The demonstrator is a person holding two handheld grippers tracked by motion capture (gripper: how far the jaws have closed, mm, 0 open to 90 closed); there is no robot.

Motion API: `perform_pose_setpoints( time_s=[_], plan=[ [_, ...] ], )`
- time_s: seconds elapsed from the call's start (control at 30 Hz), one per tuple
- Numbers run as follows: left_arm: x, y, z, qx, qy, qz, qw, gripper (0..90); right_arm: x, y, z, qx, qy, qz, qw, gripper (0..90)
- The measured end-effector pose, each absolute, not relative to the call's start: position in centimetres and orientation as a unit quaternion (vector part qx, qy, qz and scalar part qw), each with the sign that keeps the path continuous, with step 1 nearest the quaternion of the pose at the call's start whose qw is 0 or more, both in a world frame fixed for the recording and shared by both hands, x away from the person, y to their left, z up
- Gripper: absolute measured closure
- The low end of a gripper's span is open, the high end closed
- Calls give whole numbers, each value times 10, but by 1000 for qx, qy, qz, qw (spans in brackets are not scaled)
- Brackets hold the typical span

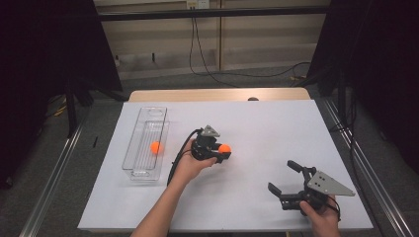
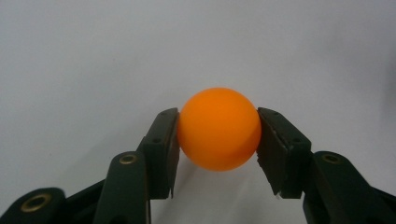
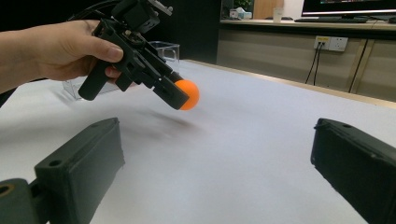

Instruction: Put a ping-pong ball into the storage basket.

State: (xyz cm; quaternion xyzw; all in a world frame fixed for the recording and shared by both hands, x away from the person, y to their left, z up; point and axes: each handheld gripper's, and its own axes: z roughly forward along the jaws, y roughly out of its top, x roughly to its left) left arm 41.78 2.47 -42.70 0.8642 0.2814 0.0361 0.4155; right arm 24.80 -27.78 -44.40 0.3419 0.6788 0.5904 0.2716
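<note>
My left gripper (image 1: 223, 151) is shut on an orange ball (image 1: 225, 148), and holds it a little above the white table near the middle. In the left gripper view both pads press the sides of the ball (image 2: 218, 129). The right gripper view shows the same ball (image 3: 188, 94) pinched at the tip of the left gripper (image 3: 180, 97), clear of the surface. A second orange ball (image 1: 155, 147) lies inside the clear plastic bin (image 1: 140, 173) at the left. My right gripper (image 1: 284, 178) rests low at the front right, jaws wide open with nothing between them (image 3: 215, 172).
White sheet (image 1: 257, 123) covers the table; a wooden edge (image 1: 217, 94) runs along the far side. The left gripper's cable (image 1: 179, 153) trails back past the hand. Dark curtains and floor cables lie beyond the table.
</note>
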Motion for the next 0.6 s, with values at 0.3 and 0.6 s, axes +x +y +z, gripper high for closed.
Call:
perform_pose_setpoints(
  time_s=[0.3,0.6],
  plan=[
    [416,33,-428,866,287,27,408,510,248,-278,-444,342,680,589,272,19],
    [415,40,-426,865,289,26,408,510,248,-276,-444,342,679,590,272,19]
  ],
)
